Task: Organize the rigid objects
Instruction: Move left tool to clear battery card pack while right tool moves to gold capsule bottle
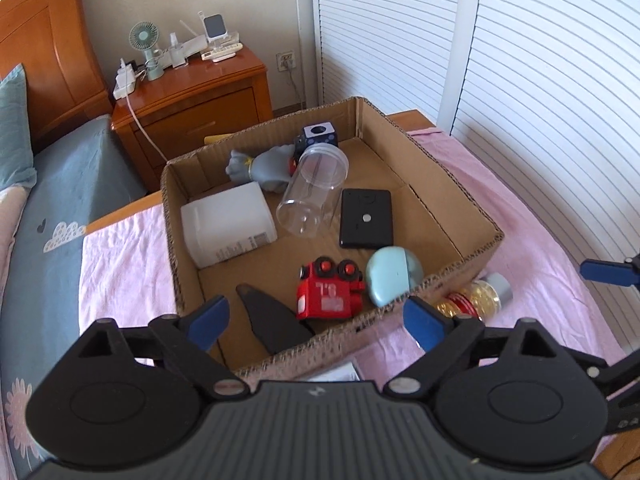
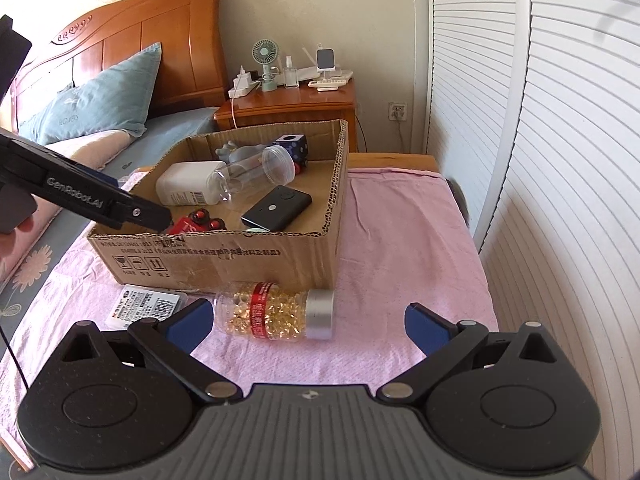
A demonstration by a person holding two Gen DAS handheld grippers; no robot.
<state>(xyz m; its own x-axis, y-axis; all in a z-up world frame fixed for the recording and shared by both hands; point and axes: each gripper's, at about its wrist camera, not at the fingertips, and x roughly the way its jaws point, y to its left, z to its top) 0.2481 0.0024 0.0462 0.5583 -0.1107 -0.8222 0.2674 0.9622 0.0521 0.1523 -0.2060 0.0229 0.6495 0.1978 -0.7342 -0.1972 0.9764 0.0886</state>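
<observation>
A cardboard box [image 1: 448, 184] [image 2: 224, 258] sits on a pink towel. In it lie a red toy [image 1: 330, 294], a pale blue round case [image 1: 392, 276], a black flat device [image 1: 366, 218] [image 2: 278, 206], a clear plastic jar [image 1: 314, 192] [image 2: 256, 172], a white container [image 1: 228, 222] [image 2: 186, 184], a grey figure [image 1: 260, 168] and a dark dotted cube [image 1: 318, 136]. A bottle of yellow capsules [image 2: 276, 314] [image 1: 476, 298] lies outside against the box's near wall. My left gripper [image 1: 316, 322] is open and empty over the box's near edge. My right gripper [image 2: 310, 322] is open, just before the bottle.
A flat packet with a barcode label [image 2: 150, 304] lies on the pink towel [image 2: 400, 240] left of the bottle. A wooden nightstand [image 1: 192, 96] with a fan and chargers stands behind the box. White louvred doors [image 2: 540, 140] run along the right. A bed lies left.
</observation>
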